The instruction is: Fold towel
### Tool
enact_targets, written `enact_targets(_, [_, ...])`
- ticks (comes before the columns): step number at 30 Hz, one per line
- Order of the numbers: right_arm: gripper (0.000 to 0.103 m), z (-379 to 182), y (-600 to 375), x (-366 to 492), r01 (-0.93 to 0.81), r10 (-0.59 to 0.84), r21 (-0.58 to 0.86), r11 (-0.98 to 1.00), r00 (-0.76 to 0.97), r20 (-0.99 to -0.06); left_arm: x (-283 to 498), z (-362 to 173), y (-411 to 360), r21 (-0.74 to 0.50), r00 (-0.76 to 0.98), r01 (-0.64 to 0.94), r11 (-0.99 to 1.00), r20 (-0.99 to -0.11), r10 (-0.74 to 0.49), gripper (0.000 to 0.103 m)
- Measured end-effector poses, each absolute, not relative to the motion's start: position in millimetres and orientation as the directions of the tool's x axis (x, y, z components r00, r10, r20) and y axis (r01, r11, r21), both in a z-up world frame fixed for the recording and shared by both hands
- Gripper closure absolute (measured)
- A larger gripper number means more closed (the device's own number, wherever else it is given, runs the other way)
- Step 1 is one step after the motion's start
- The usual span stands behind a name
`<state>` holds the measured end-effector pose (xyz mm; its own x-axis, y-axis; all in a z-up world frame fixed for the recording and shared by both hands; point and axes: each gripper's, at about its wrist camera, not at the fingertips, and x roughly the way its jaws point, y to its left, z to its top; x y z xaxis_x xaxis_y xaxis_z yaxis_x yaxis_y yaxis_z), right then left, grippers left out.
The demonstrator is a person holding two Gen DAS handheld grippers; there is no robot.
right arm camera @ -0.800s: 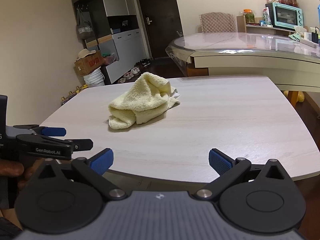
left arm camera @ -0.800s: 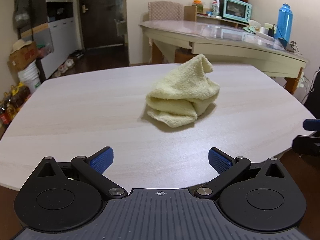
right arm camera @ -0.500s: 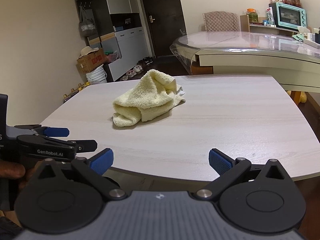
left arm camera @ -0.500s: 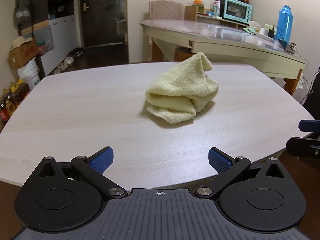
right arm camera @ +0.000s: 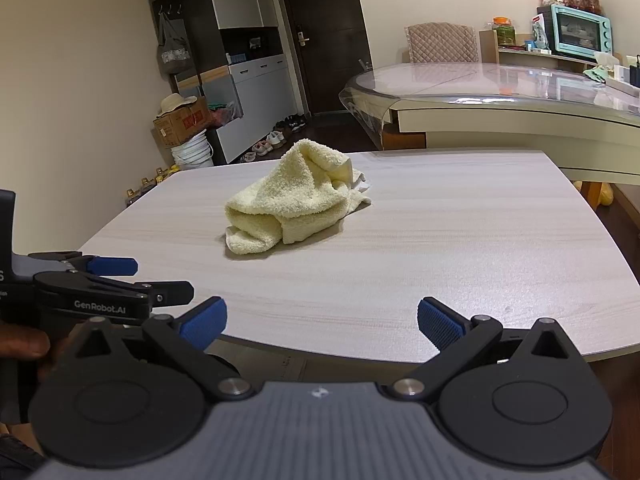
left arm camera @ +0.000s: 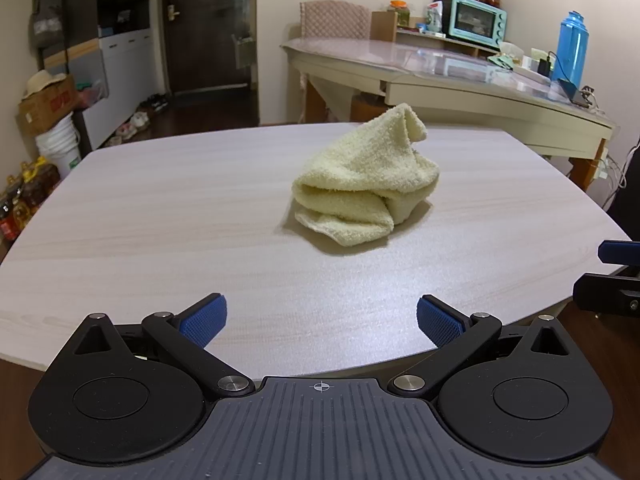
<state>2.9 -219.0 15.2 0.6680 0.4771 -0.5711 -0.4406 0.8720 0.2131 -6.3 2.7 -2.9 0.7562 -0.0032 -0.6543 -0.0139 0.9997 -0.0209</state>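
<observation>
Looking through the left wrist camera, I see my left gripper (left arm camera: 318,318) with its blue-padded fingers (left arm camera: 203,321) spread wide and holding nothing, poised over the near edge of the pale wood-grain table (left arm camera: 160,216). The crumpled pale-yellow terry towel (left arm camera: 362,196) lies in a heap near the table's middle, well apart from the pads.

Through the right wrist camera, my right gripper (right arm camera: 320,320) is likewise wide open and empty at the near edge. The towel sits ahead, left of centre, with the left gripper visible at the frame's left side.
</observation>
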Motion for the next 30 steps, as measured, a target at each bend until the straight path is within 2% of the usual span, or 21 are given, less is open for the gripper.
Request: enact_targets(30, [0.000,24.8,-215.1,23.5,-0.447,0.456,0.167,0.879,0.685,-0.568,6.3,3.5,9.7,-0.011,0.774,-0.020,1.000,-0.633,0.008,0.000])
